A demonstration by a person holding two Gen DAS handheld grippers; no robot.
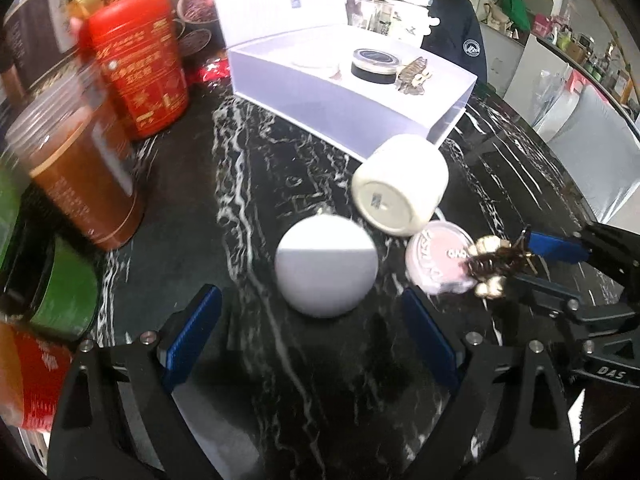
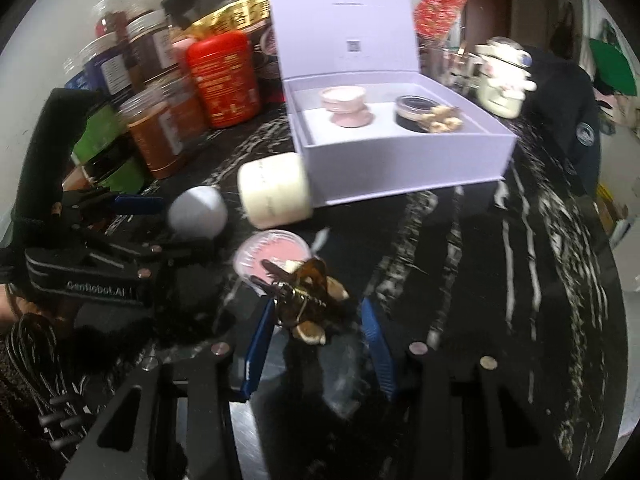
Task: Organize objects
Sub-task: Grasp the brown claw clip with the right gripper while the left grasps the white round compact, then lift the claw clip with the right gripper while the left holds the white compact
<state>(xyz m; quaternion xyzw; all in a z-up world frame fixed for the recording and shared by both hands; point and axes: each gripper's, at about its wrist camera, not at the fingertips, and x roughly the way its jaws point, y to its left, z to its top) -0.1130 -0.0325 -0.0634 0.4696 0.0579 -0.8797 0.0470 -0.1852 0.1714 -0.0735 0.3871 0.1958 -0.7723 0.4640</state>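
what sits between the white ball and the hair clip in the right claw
The pink round lid lies between the white ball and the hair clip, seen in both wrist views.

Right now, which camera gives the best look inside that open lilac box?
The right wrist view: it looks down into the lilac box, showing a pink dish and a dark jar. The left wrist view sees it side-on, the pink dish mostly hidden.

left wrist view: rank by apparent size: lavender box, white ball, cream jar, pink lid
1. lavender box, largest though farthest.
2. white ball and cream jar: look alike; the ball is nearer, so no ranking.
3. pink lid, smallest, partly covered by a hair clip.
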